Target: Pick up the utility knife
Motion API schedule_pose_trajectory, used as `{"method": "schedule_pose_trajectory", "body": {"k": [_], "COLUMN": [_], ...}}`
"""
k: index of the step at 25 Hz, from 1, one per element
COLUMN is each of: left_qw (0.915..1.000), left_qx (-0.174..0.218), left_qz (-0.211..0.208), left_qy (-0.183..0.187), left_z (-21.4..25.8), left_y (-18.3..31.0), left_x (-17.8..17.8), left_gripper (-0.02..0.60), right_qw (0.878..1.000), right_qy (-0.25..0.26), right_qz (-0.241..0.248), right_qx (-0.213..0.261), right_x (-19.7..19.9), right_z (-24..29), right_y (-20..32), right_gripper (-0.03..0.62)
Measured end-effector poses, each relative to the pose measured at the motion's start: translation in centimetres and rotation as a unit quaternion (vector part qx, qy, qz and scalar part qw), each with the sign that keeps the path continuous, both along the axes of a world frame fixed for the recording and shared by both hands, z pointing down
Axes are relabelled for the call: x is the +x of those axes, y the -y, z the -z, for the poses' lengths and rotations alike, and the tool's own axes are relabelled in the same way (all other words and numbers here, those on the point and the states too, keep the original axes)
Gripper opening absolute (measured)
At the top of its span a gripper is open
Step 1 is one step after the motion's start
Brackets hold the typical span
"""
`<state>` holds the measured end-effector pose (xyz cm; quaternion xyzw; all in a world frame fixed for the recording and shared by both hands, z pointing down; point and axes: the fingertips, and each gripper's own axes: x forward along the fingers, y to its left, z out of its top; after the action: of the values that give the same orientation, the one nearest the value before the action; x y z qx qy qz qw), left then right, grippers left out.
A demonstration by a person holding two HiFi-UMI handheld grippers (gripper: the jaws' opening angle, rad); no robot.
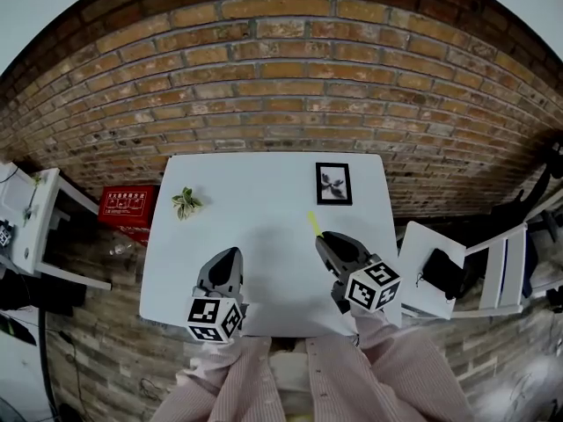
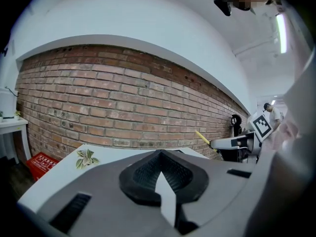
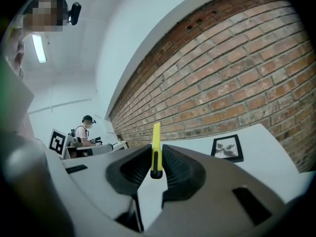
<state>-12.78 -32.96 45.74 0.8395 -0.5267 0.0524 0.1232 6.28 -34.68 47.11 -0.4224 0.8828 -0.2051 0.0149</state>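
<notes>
The yellow utility knife (image 1: 312, 223) is held above the white table (image 1: 264, 192). My right gripper (image 1: 327, 238) is shut on it. In the right gripper view the knife (image 3: 156, 142) stands on edge between the black pads (image 3: 175, 169), its tip sticking out past my right gripper (image 3: 156, 149) toward the brick wall. My left gripper (image 1: 230, 255) hovers over the table's near left part with nothing in it. In its own view my left gripper (image 2: 160, 154) has its jaws meeting at the tip. Far right in that view are the knife (image 2: 201, 136) and the right gripper's marker cube (image 2: 262, 125).
A black-framed picture (image 1: 333, 184) lies at the table's far right. A leafy sprig (image 1: 186, 203) lies at its left. A red box (image 1: 128, 206) sits on the floor to the left. A small white side table (image 1: 422, 236) with a black item (image 1: 442, 272) stands to the right.
</notes>
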Motion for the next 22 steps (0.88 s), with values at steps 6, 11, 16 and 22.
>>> {"method": "schedule_pose_trajectory", "body": {"k": [6, 11, 16, 22], "left_qw": [0.9996, 0.9989, 0.9976, 0.9957], "left_qx": [0.027, 0.046, 0.069, 0.091], "left_qz": [0.005, 0.006, 0.009, 0.017], "left_qy": [-0.001, 0.001, 0.006, 0.005], "left_z": [2.6, 4.8, 6.7, 8.8], "left_y": [0.8, 1.5, 2.1, 2.5], "left_x": [-0.5, -0.8, -1.1, -1.7], "left_gripper": [-0.008, -0.008, -0.008, -0.008], "right_qw": [0.999, 0.998, 0.995, 0.991], "right_qy": [0.001, 0.012, 0.009, 0.014], "right_qz": [-0.01, -0.023, -0.04, -0.064], "right_qx": [0.038, 0.063, 0.09, 0.12], "right_x": [0.8, 1.5, 2.5, 4.3], "right_z": [3.0, 5.3, 7.3, 10.0], "right_y": [0.5, 1.2, 1.6, 1.9], "right_gripper": [0.069, 0.069, 0.069, 0.069]}}
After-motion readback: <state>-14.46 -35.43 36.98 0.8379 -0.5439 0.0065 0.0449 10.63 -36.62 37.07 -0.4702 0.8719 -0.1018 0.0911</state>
